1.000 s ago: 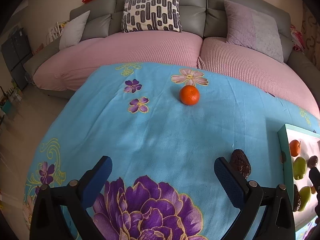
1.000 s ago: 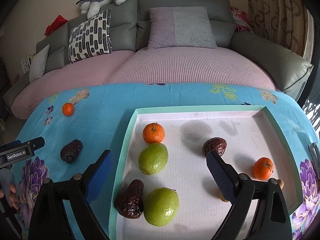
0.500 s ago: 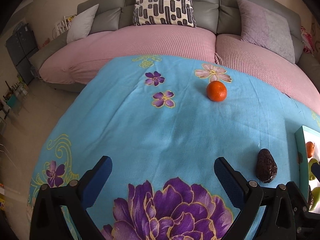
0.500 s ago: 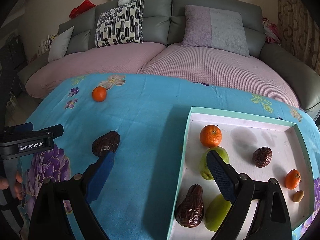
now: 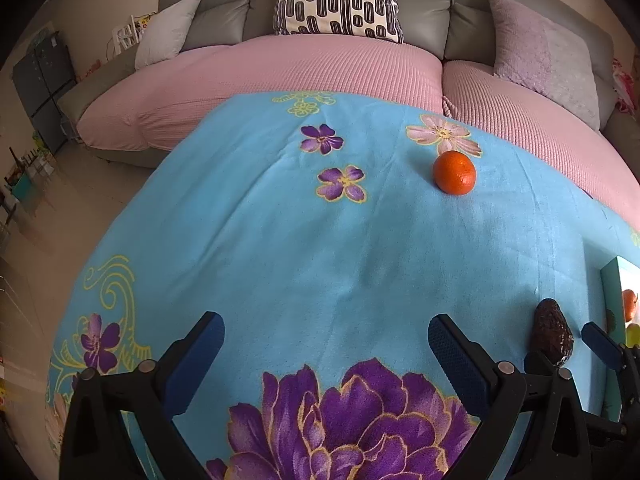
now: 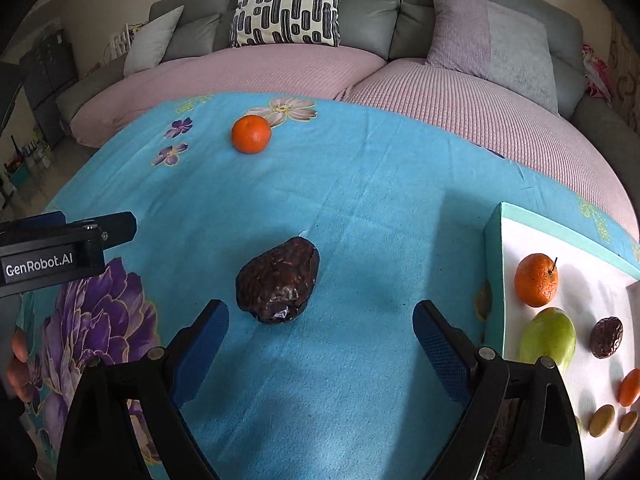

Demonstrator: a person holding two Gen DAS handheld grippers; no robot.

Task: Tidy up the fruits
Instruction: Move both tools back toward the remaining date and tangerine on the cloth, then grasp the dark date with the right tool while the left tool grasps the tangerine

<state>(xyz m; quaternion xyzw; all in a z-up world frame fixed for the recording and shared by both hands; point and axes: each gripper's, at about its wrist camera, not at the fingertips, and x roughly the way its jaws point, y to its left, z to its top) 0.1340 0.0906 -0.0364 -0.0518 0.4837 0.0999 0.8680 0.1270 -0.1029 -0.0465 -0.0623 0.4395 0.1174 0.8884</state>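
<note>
A dark brown wrinkled fruit (image 6: 278,286) lies on the blue flowered cloth, just ahead of my open, empty right gripper (image 6: 320,332) and a little left of its centre line. It also shows in the left wrist view (image 5: 551,334), right of my open, empty left gripper (image 5: 326,340). An orange (image 6: 251,133) sits farther back on the cloth; it also shows in the left wrist view (image 5: 454,172). A white tray with a teal rim (image 6: 494,248) at the right holds an orange (image 6: 535,280), a green fruit (image 6: 547,338), a dark fruit (image 6: 606,337) and small pieces.
A pink-covered sofa (image 6: 460,100) with cushions curves behind the table. The table's left edge drops to the floor (image 5: 60,208). The left gripper's body (image 6: 52,252) reaches in at the left of the right wrist view. The right gripper's finger (image 5: 602,346) shows beside the tray edge (image 5: 610,300).
My right gripper has swung left from over the tray to the cloth, and the dark fruit now lies just before it. My left gripper drifted left; the orange and dark fruit shifted right in its view.
</note>
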